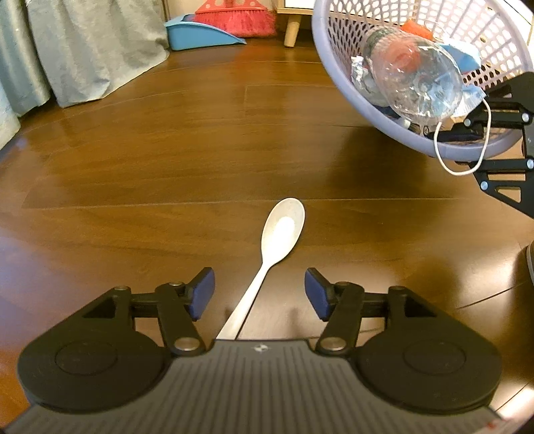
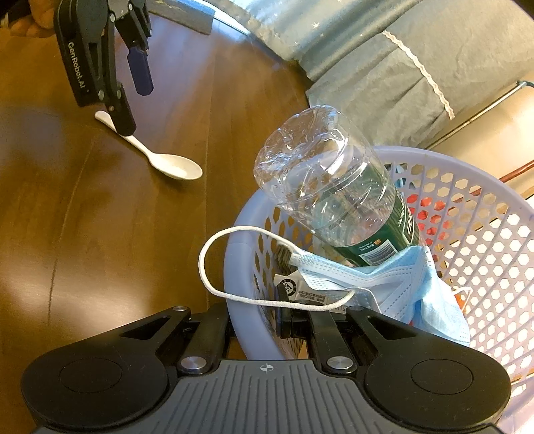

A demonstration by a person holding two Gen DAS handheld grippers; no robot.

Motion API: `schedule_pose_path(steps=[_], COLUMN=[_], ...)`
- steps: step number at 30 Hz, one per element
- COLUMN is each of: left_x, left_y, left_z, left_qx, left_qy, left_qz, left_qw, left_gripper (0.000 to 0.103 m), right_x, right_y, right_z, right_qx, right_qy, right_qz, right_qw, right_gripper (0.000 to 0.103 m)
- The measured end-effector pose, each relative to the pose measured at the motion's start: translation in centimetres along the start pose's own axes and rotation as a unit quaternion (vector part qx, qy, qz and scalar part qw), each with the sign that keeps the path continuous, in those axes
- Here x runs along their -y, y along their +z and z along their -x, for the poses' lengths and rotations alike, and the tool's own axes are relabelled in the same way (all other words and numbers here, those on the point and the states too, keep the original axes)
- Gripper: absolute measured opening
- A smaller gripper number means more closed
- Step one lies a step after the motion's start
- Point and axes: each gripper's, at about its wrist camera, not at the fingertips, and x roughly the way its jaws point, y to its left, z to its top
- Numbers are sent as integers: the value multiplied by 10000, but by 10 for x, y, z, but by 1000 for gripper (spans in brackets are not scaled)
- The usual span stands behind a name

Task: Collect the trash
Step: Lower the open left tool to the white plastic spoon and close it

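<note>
While I've got both wrist views up: wood floor (image 1: 167,150) fills most of the left view, with grey curtain (image 1: 83,50) at the back left and a blue dustpan (image 1: 200,31) with a red broom (image 1: 237,16) against the far wall.

Lavender basket (image 2: 484,233) is the biggest task item. My right gripper (image 2: 257,329) is clamped on its rim, one finger outside the wall, one inside, basket tilted toward the left gripper's side. From the left view the basket (image 1: 434,143) sits at the upper right, with the right gripper (image 1: 494,123) on its near edge.

Inside the basket: clear plastic bottle (image 2: 330,197), base up and sticking out over the rim, green label lower down. Blue face mask (image 2: 400,280) lies draped below the bottle, its white ear loop (image 2: 207,270) hanging out over the rim. Crumpled foil (image 1: 358,71) and something red-orange (image 1: 417,28) sit deeper in; can't tell what the latter is.

Left gripper (image 1: 259,293) is wide open, blue pads (image 1: 203,290) well apart, held low over the floor. White spoon (image 1: 280,230) lies on the floor, handle running back between the fingers and under the gripper body, bowl pointing ahead, not touching either pad. The right view shows the same: left gripper (image 2: 130,96) above the spoon (image 2: 167,163) handle, bowl end toward the basket.
</note>
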Motion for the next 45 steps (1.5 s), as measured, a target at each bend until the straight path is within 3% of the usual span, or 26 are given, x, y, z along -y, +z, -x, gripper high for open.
schedule_pose_path(steps=[9, 23, 45], left_x=[2, 9, -1], left_y=[7, 23, 21], left_z=[-31, -57, -72], left_qx=[83, 171, 80], left_qy=[-169, -384, -656], left_qz=[-325, -403, -342], left_qw=[9993, 9983, 9972], left_gripper=[60, 59, 45], right_x=[2, 4, 5], right_y=[-7, -13, -16], right_z=[-7, -9, -10], right_qx=[-66, -98, -85], right_qy=[-75, -114, -115], right_qz=[38, 22, -10], right_qw=[9999, 9999, 9999], right_gripper=[5, 5, 6])
